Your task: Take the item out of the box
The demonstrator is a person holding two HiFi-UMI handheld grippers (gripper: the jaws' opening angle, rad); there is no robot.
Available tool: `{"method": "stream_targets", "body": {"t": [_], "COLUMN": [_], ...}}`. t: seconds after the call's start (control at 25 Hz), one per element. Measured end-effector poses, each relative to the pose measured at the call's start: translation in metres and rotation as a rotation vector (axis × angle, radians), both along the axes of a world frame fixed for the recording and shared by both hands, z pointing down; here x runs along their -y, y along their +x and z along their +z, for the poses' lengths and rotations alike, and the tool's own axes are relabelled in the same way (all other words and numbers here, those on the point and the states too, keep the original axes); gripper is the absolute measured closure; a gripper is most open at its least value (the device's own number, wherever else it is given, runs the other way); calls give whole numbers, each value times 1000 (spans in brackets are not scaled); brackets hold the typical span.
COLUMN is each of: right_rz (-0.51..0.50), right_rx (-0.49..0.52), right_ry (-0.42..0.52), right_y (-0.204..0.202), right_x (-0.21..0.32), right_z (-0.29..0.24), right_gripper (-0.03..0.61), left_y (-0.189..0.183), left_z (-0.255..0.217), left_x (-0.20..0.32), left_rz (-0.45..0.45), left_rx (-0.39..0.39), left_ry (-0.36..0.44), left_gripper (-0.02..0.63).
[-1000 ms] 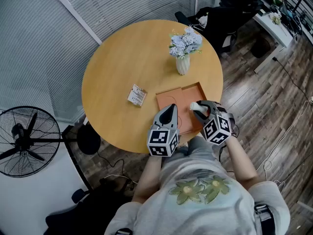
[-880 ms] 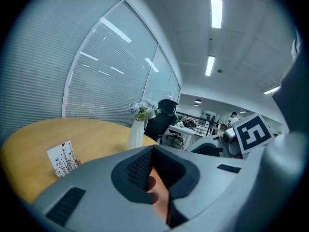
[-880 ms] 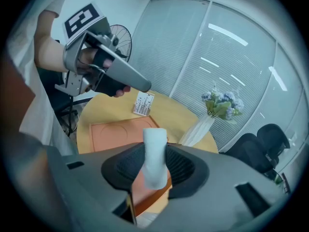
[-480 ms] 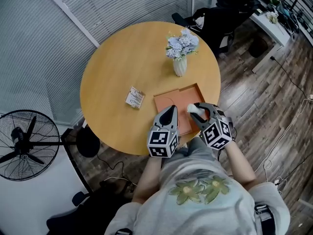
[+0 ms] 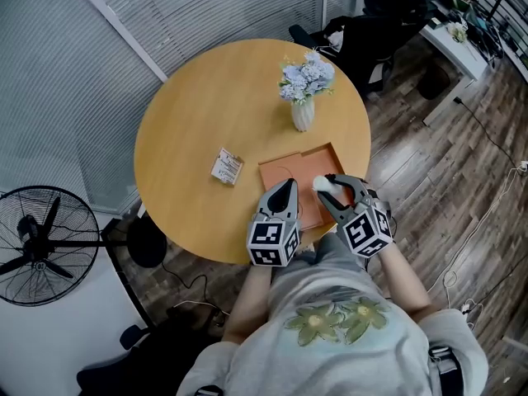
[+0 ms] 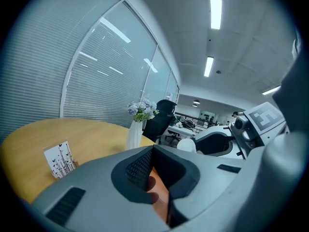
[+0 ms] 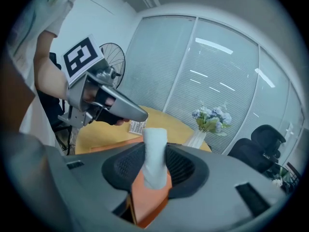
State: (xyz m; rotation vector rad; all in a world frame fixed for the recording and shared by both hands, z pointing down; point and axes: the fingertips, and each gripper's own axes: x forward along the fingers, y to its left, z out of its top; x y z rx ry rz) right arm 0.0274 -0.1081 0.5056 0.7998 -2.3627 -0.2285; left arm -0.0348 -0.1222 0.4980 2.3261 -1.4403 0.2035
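The bench [image 5: 198, 122] is a round slab of smooth, honey-coloured wood. Toward its near edge lies 1 small white printed card [image 5: 227, 165]. Right of the card, the left gripper [image 5: 287, 186] has its grey plastic jaws pressed together with nothing between their black ribbed pads, and its tip is over the box [image 5: 301, 152]. The box is 1 flat, square, orange tray with a low rim, set at the bench's near-right edge. Behind it stands 1 slim white vase [image 5: 303, 114] of pale blue flowers [image 5: 307, 77]. The right gripper [image 5: 330, 181] is clamped on the item [image 5: 320, 185], 1 matte white, soft-looking cylinder. It hangs over the box's near-right part. In the right gripper view its long axis stands upright between the pads, with the top end poking past the jaw tips.
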Motion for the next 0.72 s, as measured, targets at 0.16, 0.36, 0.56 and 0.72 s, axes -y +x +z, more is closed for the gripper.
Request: {"method": "stream_targets", "body": {"t": [0.16,0.36,0.56,0.72], "right_rz": [-4,16,62,87], "right_rx": [51,171,359,427], "right_ry": [7,-8,-50,-77], "right_y": [-3,-4,2,9], "right_x": [-3,-4,-3,-1], "right_z": [-11,-28,-47,-54], "right_gripper": [437,437,439,439], "left_y": [1,0,1,3], "left_z": [-4,-9,-11,-13], "left_x": [-1,-1,-5,-7], "left_rz": [1,1,3,7], "left_rx": [-2,-6,-9,-12], "left_ry": [6,15,21,22], "left_gripper": [611,611,612,612]}}
